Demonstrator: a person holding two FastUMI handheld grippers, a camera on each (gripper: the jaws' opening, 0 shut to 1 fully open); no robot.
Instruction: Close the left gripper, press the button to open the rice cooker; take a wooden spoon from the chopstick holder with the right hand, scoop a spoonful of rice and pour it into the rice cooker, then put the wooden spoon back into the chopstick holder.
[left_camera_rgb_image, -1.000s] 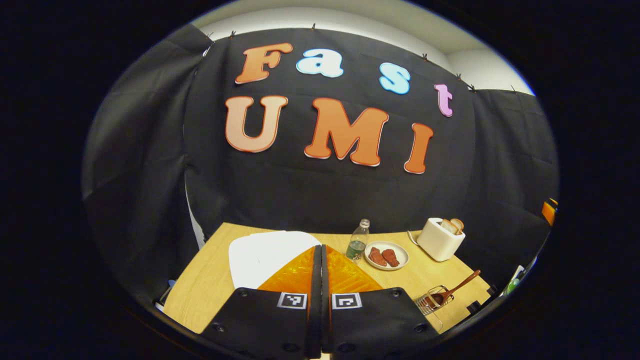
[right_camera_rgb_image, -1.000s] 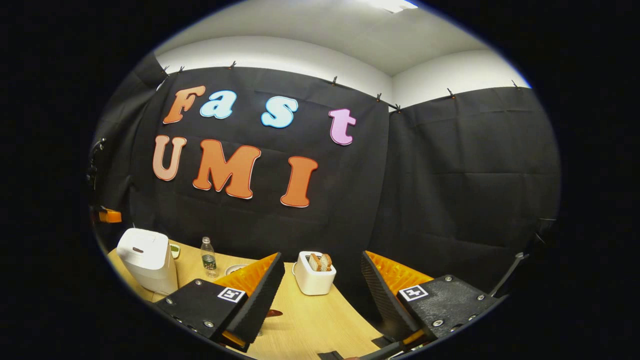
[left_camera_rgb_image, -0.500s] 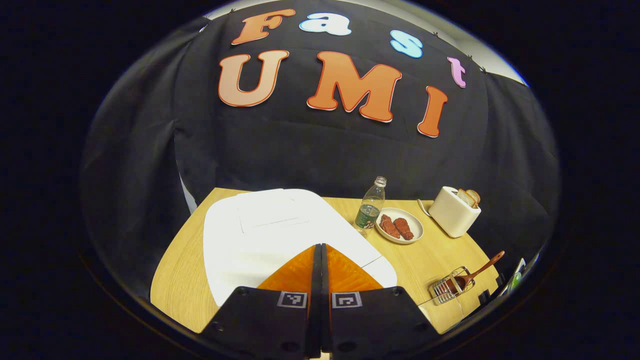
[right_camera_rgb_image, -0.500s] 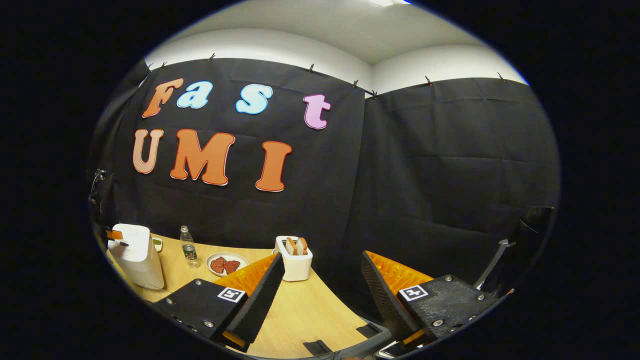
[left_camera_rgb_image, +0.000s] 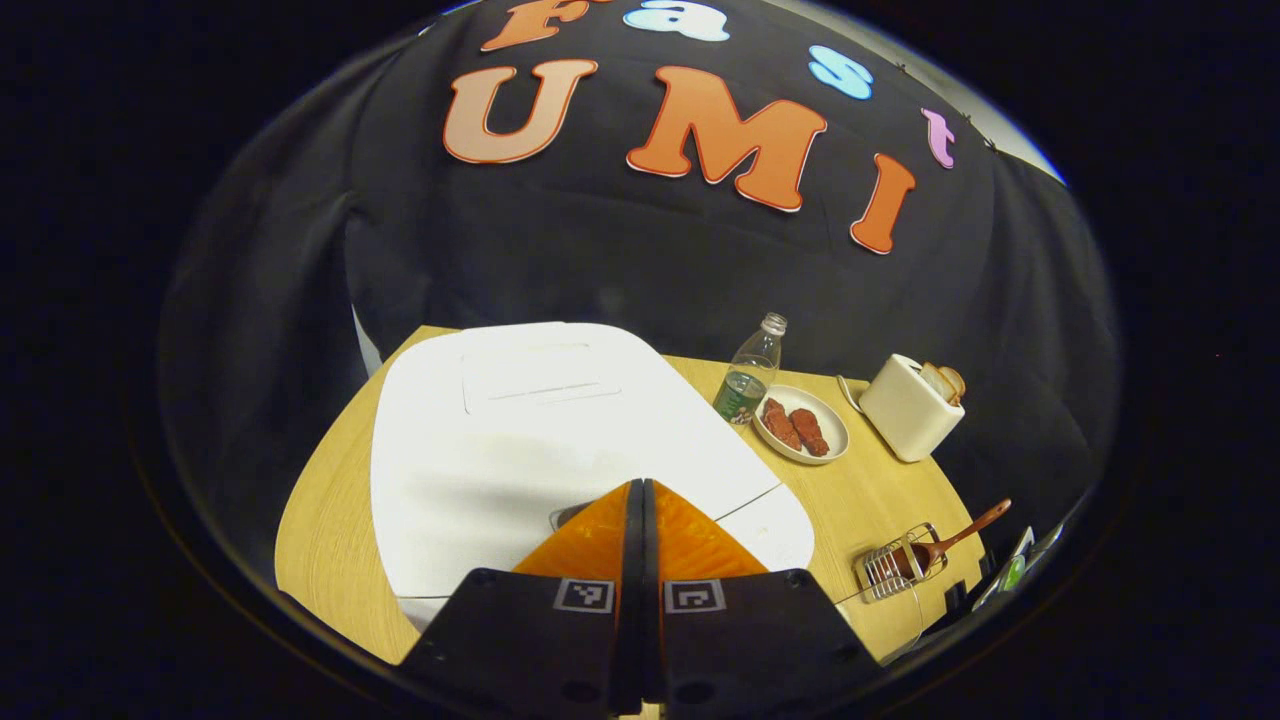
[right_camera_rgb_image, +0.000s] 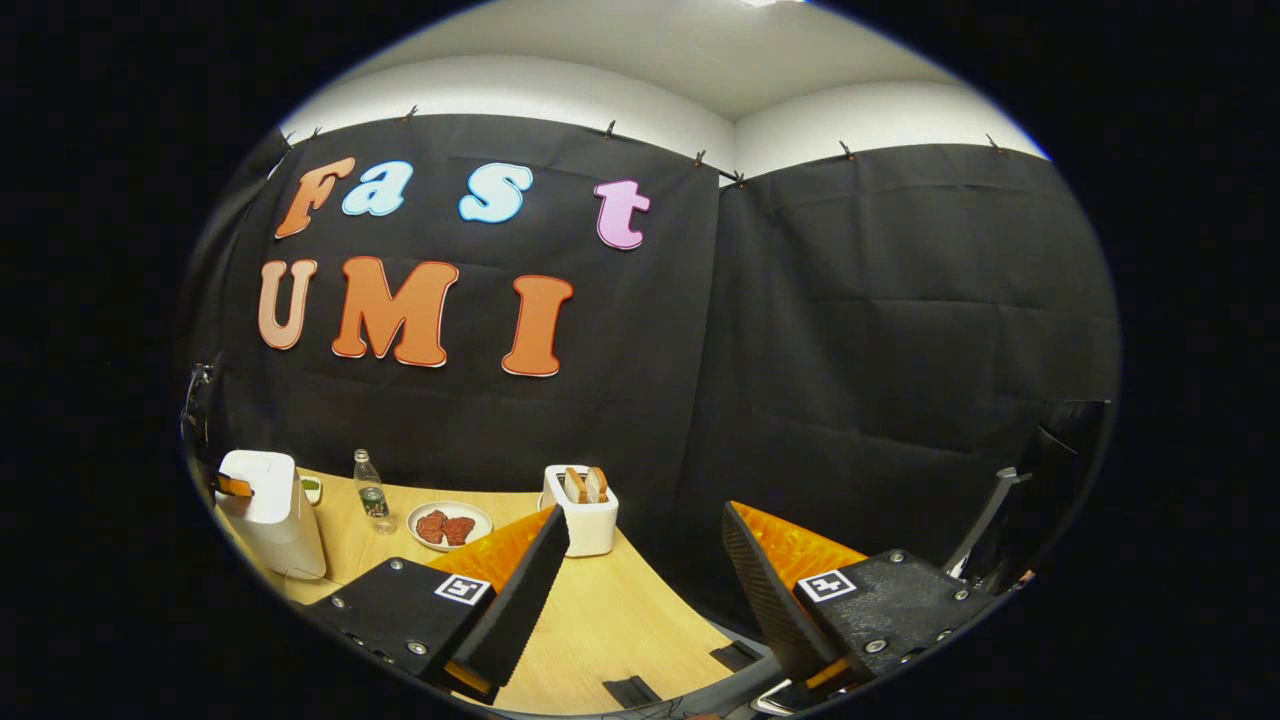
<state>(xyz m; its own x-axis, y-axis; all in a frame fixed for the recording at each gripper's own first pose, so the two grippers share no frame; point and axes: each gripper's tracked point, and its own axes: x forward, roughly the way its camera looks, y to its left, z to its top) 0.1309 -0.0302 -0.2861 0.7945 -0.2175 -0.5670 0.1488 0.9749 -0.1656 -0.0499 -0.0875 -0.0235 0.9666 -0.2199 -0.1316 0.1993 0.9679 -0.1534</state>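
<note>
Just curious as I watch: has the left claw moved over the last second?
Yes. The left claw has come forward and down over the rice cooker, which now looms larger beneath it.

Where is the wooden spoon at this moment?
In the left gripper view, the wooden spoon stands in the wire chopstick holder at the table's right edge, right of the rice cooker and nearer than the toaster.

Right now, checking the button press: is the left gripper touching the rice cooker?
Cannot tell. In the left gripper view the shut left gripper overlaps the rice cooker lid, hiding any contact.
</note>
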